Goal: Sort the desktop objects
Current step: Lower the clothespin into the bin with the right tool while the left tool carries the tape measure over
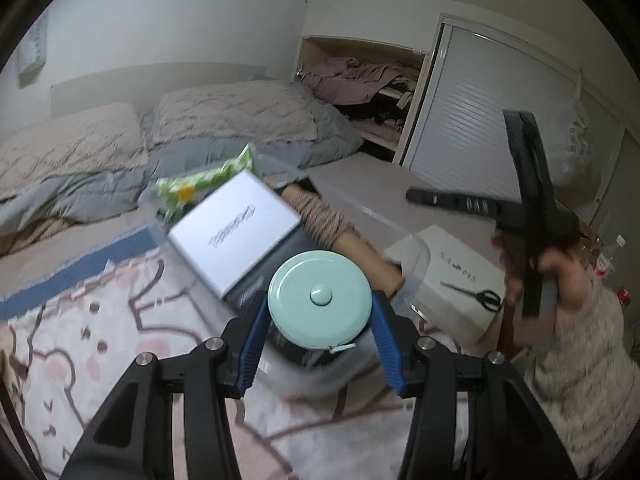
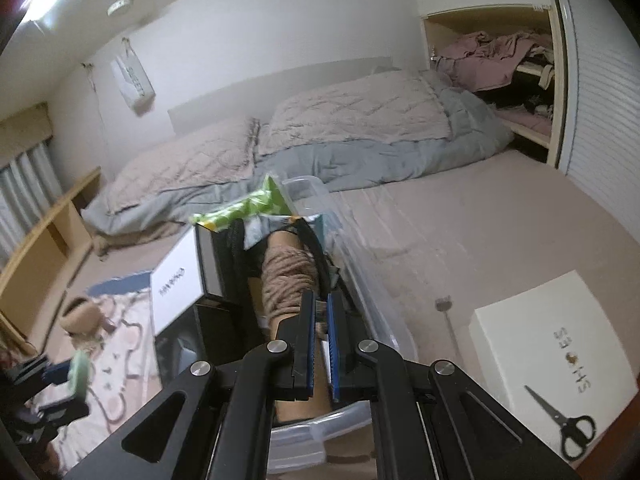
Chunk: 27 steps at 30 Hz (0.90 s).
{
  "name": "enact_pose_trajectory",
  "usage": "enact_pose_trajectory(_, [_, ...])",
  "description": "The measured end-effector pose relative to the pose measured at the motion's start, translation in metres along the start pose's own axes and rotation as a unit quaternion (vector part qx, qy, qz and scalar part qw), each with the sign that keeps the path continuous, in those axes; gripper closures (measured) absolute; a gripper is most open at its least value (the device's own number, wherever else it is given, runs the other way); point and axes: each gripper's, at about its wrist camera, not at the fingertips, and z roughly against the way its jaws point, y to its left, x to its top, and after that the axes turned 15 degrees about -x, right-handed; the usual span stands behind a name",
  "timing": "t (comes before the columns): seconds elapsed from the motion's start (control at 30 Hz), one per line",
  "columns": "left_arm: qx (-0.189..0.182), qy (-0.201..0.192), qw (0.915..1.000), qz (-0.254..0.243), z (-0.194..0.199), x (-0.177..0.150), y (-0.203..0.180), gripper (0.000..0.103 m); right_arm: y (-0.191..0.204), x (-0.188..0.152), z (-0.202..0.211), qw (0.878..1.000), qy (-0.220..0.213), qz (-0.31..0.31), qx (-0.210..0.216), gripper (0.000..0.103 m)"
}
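Observation:
My left gripper (image 1: 320,322) is shut on a round mint-green tape measure (image 1: 320,294), held above the near end of a clear plastic bin (image 1: 418,258). The bin holds a white box (image 1: 236,232), a green packet (image 1: 208,184) and a tan roll wound with yarn (image 1: 320,216). My right gripper (image 2: 319,308) is shut, with nothing seen between its blue pads; it hangs over the tan roll (image 2: 286,276) inside the bin (image 2: 372,320). In the right wrist view the left gripper (image 2: 76,376) shows at the lower left with the tape measure (image 2: 78,368).
A white shoe box (image 2: 552,332) with black scissors (image 2: 560,424) on it sits right of the bin. A patterned pink rug (image 1: 100,340) lies to the left. Behind are a bed with pillows (image 2: 352,116) and an open closet (image 2: 500,60). A person's hand (image 1: 560,280) holds the right gripper.

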Motion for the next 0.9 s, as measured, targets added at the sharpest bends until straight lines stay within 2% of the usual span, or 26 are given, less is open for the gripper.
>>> enact_pose_trajectory(0.17, [0.012, 0.002, 0.9999, -0.004, -0.027, 0.048, 0.004, 0.053, -0.001, 0.002, 0.0, 1.0, -0.009, -0.011, 0.016, 0.098])
enact_pose_trajectory(0.3, [0.023, 0.024, 0.9994, 0.008, -0.057, 0.095, 0.017, 0.053, -0.002, 0.002, -0.008, 1.0, 0.006, -0.017, 0.017, 0.098])
enact_pose_trajectory(0.43, [0.07, 0.061, 0.9957, -0.001, -0.095, 0.128, 0.027, 0.053, -0.002, 0.0, -0.019, 1.0, 0.021, -0.015, 0.015, 0.098])
enact_pose_trajectory(0.67, [0.112, 0.109, 0.9876, 0.016, -0.16, 0.157, 0.051, 0.053, -0.004, 0.0, -0.034, 0.999, 0.036, -0.025, 0.03, 0.098])
enact_pose_trajectory(0.83, [0.126, 0.12, 0.9837, 0.047, -0.195, 0.168, 0.073, 0.053, -0.009, 0.0, -0.042, 0.999, 0.042, -0.022, 0.024, 0.098])
enact_pose_trajectory(0.9, [0.137, 0.121, 0.9812, 0.062, -0.203, 0.17, 0.081, 0.036, -0.013, 0.0, -0.045, 0.998, 0.045, -0.027, 0.02, 0.098])
